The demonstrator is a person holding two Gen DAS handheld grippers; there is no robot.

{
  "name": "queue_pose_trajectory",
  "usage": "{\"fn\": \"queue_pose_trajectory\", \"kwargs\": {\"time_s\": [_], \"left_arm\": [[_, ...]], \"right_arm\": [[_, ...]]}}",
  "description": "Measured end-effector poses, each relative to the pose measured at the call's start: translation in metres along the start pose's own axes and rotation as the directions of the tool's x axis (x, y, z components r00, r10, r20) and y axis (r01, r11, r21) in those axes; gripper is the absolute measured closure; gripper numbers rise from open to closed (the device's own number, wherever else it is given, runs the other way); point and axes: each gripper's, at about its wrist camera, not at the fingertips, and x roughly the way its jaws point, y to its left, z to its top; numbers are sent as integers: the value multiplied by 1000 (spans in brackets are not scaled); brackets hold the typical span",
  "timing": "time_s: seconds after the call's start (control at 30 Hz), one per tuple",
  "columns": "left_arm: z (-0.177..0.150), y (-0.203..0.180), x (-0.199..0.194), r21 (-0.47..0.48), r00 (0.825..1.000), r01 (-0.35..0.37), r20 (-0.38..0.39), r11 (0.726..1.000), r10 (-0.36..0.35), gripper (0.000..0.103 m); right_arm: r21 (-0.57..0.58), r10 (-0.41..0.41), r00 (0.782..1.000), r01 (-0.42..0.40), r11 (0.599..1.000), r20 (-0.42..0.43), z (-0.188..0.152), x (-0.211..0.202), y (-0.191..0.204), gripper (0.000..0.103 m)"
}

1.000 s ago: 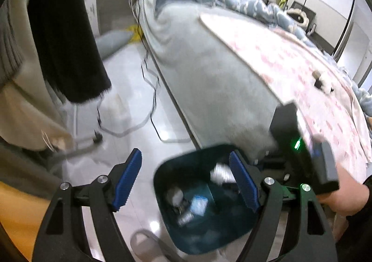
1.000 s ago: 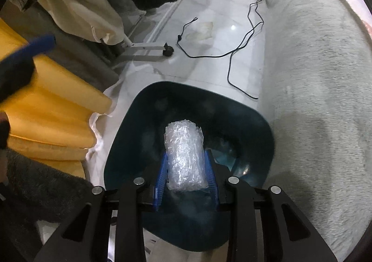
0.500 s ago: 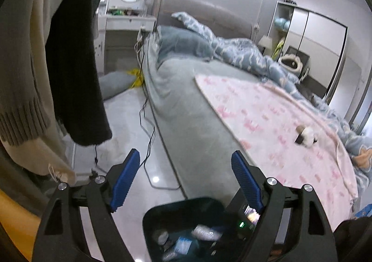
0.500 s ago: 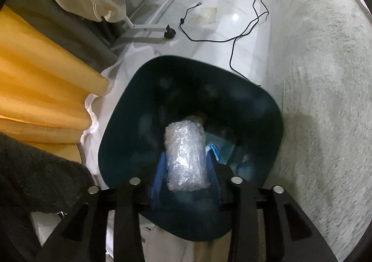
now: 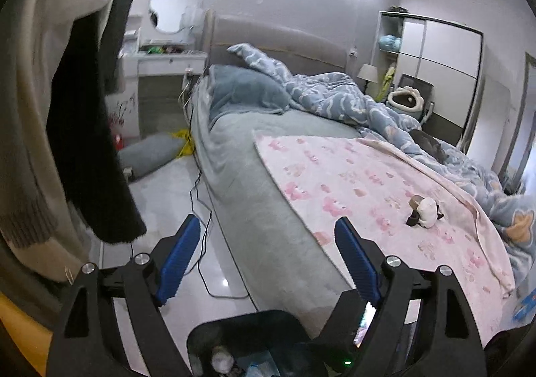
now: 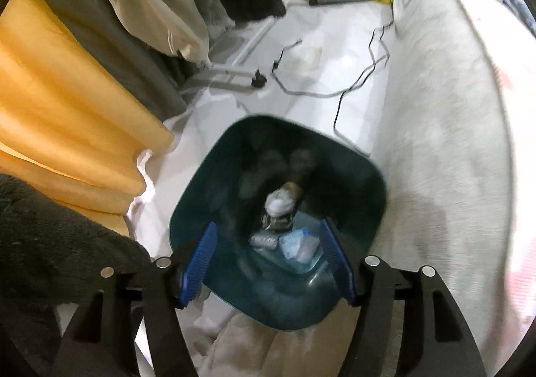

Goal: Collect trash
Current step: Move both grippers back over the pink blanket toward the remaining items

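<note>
The dark teal bin (image 6: 375,176) stands on the floor between the bed and the curtain. My right gripper (image 6: 268,226) hangs over its mouth with the jaws opening and nothing between the blue pads. Down inside lie a bubble-wrap wad (image 6: 264,239), a blue-white packet (image 6: 298,244) and a white crumpled piece (image 6: 279,203). My left gripper (image 5: 266,221) is open and empty, raised toward the bed, with the bin's rim (image 5: 248,315) just below it. A small brown-and-white object (image 5: 423,209) lies on the pink blanket (image 5: 351,182).
The grey bed side (image 6: 445,129) runs close along the bin's right. Black cables (image 6: 355,82) trail over the white floor. A clothes rack's foot (image 6: 231,74), hanging garments (image 5: 83,142) and a yellow curtain (image 6: 67,102) crowd the left. A grey pillow (image 5: 147,156) lies on the floor.
My right gripper opened and let go of the bubble wrap, which dropped into the bin. My left gripper rose and tilted up from the bin toward the bed.
</note>
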Motion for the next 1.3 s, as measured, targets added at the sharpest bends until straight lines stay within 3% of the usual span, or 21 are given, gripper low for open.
{"fn": "queue_pose_trajectory", "kwargs": {"time_s": [0.17,0.3,0.53,0.73,1.03,1.3], "left_arm": [[4,-17,6,-4,999,33,5,999,-33,19],[6,-31,10,-30,997,78,1,997,-78,19],[14,-68,12,4,993,119,20,993,-119,16],[11,-92,27,31,988,152,-13,988,-152,13],[6,-115,53,20,974,217,-73,976,-215,8],[3,-140,81,57,958,265,-133,963,-256,8]], "right_arm": [[21,-18,988,15,1000,154,-4,-49,-14,31],[41,-71,972,63,997,222,-13,-73,-31,30],[90,-163,945,143,986,285,-25,-107,-65,25],[175,-239,910,188,966,339,-41,-140,-101,25],[328,-375,841,253,910,390,-70,-187,-164,24],[430,-462,794,284,857,395,-96,-213,-211,24]]}}
